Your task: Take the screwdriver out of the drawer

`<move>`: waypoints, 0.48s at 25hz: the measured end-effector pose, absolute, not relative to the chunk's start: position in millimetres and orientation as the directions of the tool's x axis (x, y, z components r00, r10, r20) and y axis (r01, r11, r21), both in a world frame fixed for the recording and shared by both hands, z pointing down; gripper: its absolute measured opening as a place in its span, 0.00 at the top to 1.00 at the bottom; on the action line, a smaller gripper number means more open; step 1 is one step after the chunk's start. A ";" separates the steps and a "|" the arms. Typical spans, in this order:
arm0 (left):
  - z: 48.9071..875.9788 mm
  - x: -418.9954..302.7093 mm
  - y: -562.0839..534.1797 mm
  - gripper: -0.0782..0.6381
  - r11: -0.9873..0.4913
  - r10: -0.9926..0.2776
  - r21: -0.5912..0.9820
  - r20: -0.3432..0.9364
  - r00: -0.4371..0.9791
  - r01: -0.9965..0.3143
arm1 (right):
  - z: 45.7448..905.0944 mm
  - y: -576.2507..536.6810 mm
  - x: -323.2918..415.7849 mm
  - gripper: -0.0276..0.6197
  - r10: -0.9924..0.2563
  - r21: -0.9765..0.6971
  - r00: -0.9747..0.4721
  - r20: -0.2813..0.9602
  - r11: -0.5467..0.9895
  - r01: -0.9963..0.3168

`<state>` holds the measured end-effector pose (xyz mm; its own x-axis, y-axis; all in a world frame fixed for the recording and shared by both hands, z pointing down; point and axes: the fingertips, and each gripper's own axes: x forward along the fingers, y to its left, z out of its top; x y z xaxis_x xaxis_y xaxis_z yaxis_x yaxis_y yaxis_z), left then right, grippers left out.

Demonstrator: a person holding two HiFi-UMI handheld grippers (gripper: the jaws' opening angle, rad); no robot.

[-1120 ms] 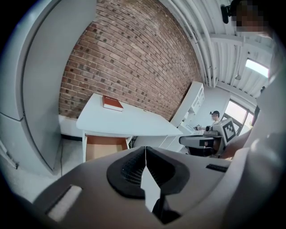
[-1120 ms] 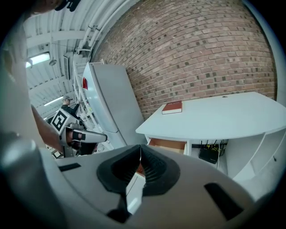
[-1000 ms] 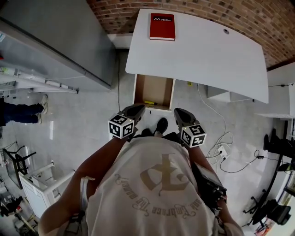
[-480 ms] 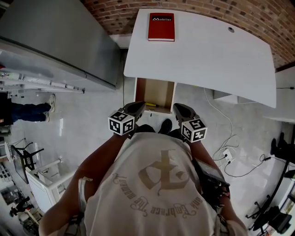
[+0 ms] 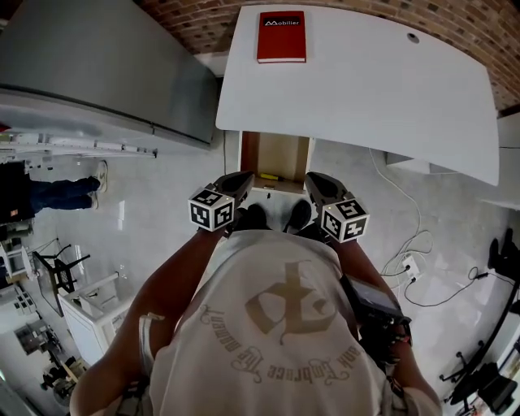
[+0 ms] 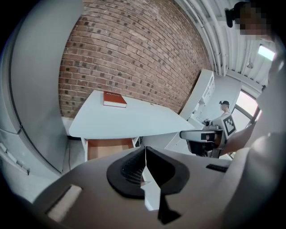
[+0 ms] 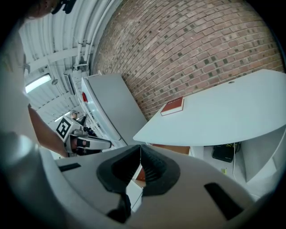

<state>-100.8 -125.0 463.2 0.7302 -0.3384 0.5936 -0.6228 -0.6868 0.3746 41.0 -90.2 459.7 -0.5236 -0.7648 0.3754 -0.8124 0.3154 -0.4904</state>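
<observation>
Brick wall (image 5: pixel 366 16) at the back, white desk (image 5: pixel 390 89) set against it, pale marbled floor (image 5: pixel 162 195) below; both tools are held low in front of the person's chest, noses pointed at the desk. The left gripper (image 5: pixel 242 180) has its jaws pressed together along a thin seam with nothing between them; the right gripper (image 5: pixel 313 180) is the same, jaws closed up and empty. Straight ahead of the pair, the drawer (image 5: pixel 276 154) stands pulled out from under the desk, brown inside; the screwdriver (image 5: pixel 268 176), a small yellow shape, lies at the drawer's near end, just beyond the tips and between the two, touched by neither. Out past the left gripper rises a tall grey cabinet (image 5: pixel 97 65), and further that way stands someone in blue jeans (image 5: pixel 61 193); out past the right gripper, cables (image 5: pixel 410 264) trail over the floor. Far ahead on the desk top rests a red book (image 5: pixel 281 36), its cover lettered "Mobilier" in white; each tool's cube carries black-and-white square markers, no readable words there. From the left gripper's own camera the book sits ahead and slightly to the left, the drawer directly below the desk edge.
</observation>
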 end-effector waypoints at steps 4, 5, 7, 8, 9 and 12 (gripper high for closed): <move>475.3 -98.1 -124.2 0.88 -0.698 -0.323 0.355 0.619 0.716 -0.622 | 464.2 -88.0 45.2 0.95 -0.773 -0.475 -0.509 0.377 0.310 -0.823; 479.2 -97.6 -122.3 0.88 -0.703 -0.314 0.352 0.626 0.714 -0.618 | 465.9 -87.2 45.2 0.95 -0.775 -0.474 -0.507 0.379 0.308 -0.825; 486.5 -97.3 -118.7 0.88 -0.708 -0.297 0.353 0.638 0.711 -0.612 | 470.7 -85.2 44.7 0.95 -0.776 -0.477 -0.501 0.384 0.299 -0.827; 489.6 -97.2 -116.9 0.88 -0.710 -0.289 0.353 0.643 0.709 -0.609 | 473.7 -83.1 44.5 0.95 -0.775 -0.479 -0.498 0.388 0.292 -0.828; 492.3 -97.0 -115.0 0.88 -0.713 -0.281 0.352 0.649 0.707 -0.606 | 476.8 -80.2 44.4 0.95 -0.774 -0.482 -0.495 0.395 0.284 -0.829; 498.8 -94.8 -109.2 0.88 -0.739 -0.250 0.338 0.665 0.703 -0.583 | 485.6 -71.2 43.7 0.95 -0.770 -0.485 -0.485 0.415 0.264 -0.833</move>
<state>-94.8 -109.2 498.8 0.7033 -0.2502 0.6655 -0.5830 -0.7386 0.3385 43.7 -71.2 485.6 -0.4854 -0.7696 0.4149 -0.8335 0.2640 -0.4854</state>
